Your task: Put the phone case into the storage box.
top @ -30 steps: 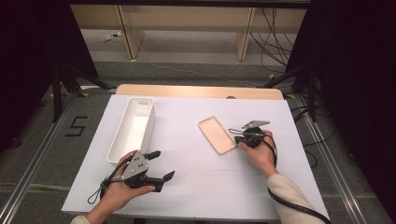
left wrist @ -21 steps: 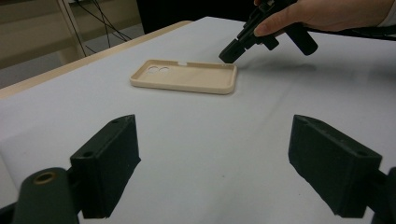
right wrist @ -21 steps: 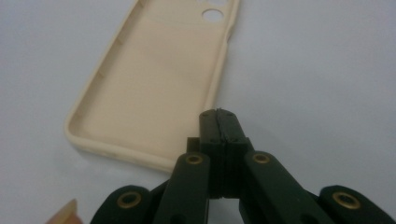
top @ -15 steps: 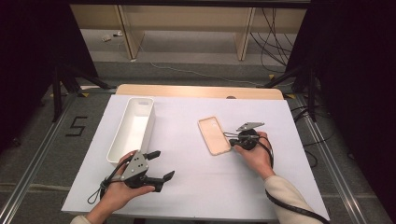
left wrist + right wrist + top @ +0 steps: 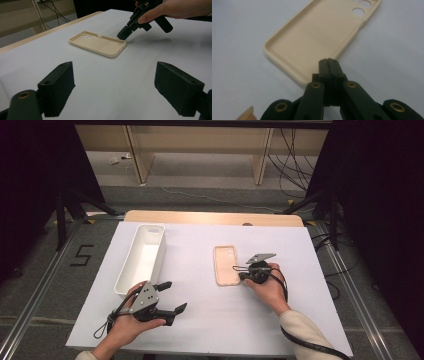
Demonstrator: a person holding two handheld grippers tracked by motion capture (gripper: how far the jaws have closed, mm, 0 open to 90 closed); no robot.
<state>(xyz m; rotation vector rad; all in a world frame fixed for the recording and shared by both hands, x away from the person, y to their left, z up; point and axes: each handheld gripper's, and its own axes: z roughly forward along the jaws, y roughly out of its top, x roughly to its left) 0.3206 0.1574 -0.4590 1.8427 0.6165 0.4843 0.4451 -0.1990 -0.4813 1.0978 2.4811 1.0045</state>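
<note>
So nothing's really been picked up yet, by the look of it. Using the phone case (image 5: 226,265) as the landmark: nearest the person and well off to its left, the left hand-held gripper (image 5: 176,296) sits low over the desk (image 5: 310,285) with its jaws spread wide and nothing between them, basically parked. Just beside the case on its right, the right hand-held gripper (image 5: 238,272) has its jaws pressed fully together, tips right at the case's right edge near the lower corner. In the right gripper view the closed tips (image 5: 329,65) sit at the rim; I can't tell for sure if they're touching it. My read is it's nudging the case, not grabbing it, so grasping and moving it is all still to do.

The case itself is pale beige, lying flat with the open inside facing up, raised rim all round, two round camera holes (image 5: 362,7) at the far end. Farther back and left of it stands a long white bin (image 5: 141,257), looks empty, maybe where the case ends up.
</note>
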